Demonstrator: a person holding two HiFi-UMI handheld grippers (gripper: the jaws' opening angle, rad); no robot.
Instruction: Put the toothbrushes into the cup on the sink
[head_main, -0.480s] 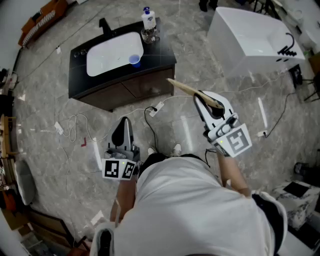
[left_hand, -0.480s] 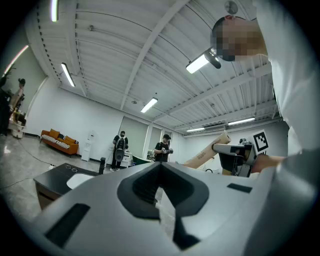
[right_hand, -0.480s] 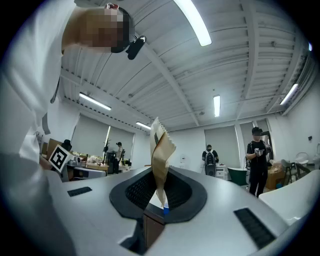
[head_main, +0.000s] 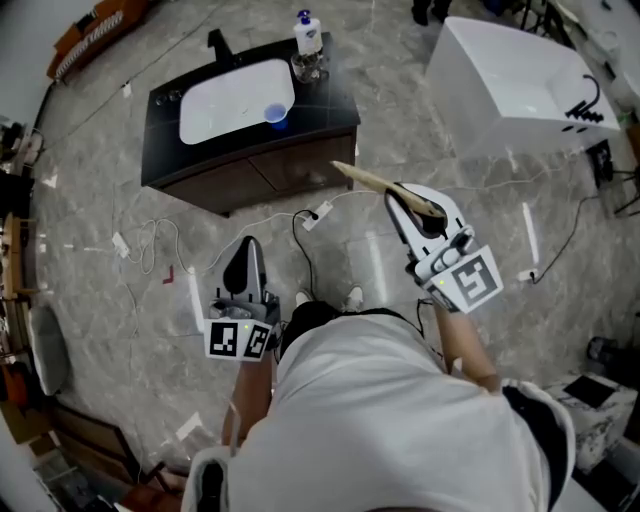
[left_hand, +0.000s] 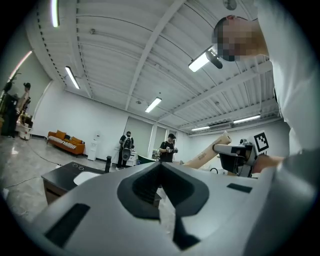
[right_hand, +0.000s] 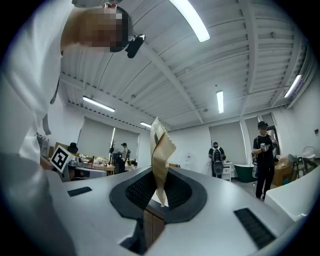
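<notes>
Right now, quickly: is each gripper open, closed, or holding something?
Left gripper: closed, nothing between its jaws.
Right gripper: closed on a long tan paper toothbrush packet.

Left tongs (head_main: 246, 252): close in front of body, pointing forward, jaws together, nothing between. Marker cube faces up. Left forearm (head_main: 250, 390) tucked along torso. Right tongs (head_main: 405, 203): further out on right, angled forward-left, jaws clamped on paper-wrapped toothbrush (right_hand: 161, 155), packet sticking out past tips. Right forearm (head_main: 468, 350) bare, extended forward.
</notes>
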